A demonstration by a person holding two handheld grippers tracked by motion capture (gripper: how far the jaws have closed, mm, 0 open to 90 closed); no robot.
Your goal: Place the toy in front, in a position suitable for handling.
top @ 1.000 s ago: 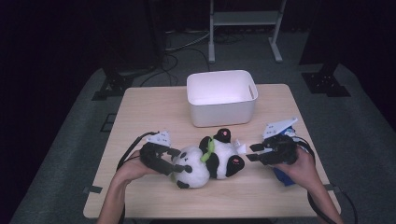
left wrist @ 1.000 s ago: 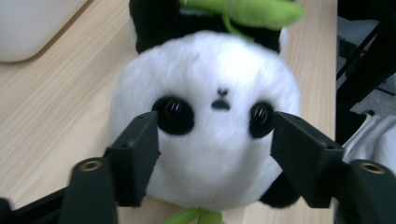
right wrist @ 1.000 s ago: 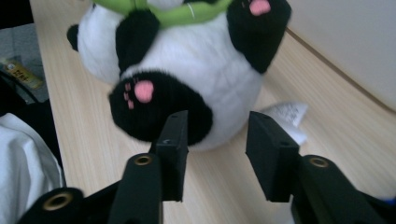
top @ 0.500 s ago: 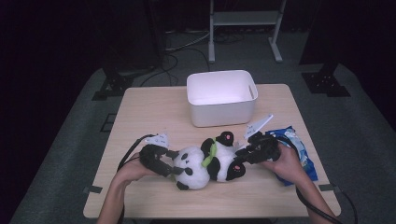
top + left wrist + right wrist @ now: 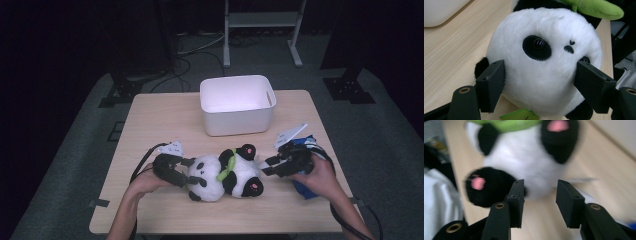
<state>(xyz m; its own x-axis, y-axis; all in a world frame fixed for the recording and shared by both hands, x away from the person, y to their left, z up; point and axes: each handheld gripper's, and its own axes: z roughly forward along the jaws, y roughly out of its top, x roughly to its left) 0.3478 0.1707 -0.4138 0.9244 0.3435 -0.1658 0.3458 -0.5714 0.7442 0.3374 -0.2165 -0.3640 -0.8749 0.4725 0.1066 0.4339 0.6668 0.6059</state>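
Observation:
A black-and-white panda plush [image 5: 225, 172] with a green scarf lies on its back near the table's front, head to the left. My left gripper [image 5: 189, 172] has its pads against both sides of the head [image 5: 544, 50]; its jaws have just been opening, with the head still between them. At the panda's feet, my right gripper [image 5: 265, 167] stands open. Its jaws have just been opening too, and nothing is between them [image 5: 540, 183]. The white belly and the pink-soled black feet [image 5: 477, 183] lie just beyond the tips.
A white plastic bin [image 5: 237, 105] stands at the middle back of the wooden table [image 5: 165, 120]. A blue packet [image 5: 305, 190] lies under my right hand near the right edge. Dark floor with stands and cables surrounds the table.
My right gripper went in toward the panda's feet, then drew back slightly to the right. My left gripper stayed at the head, and the panda has hardly shifted.

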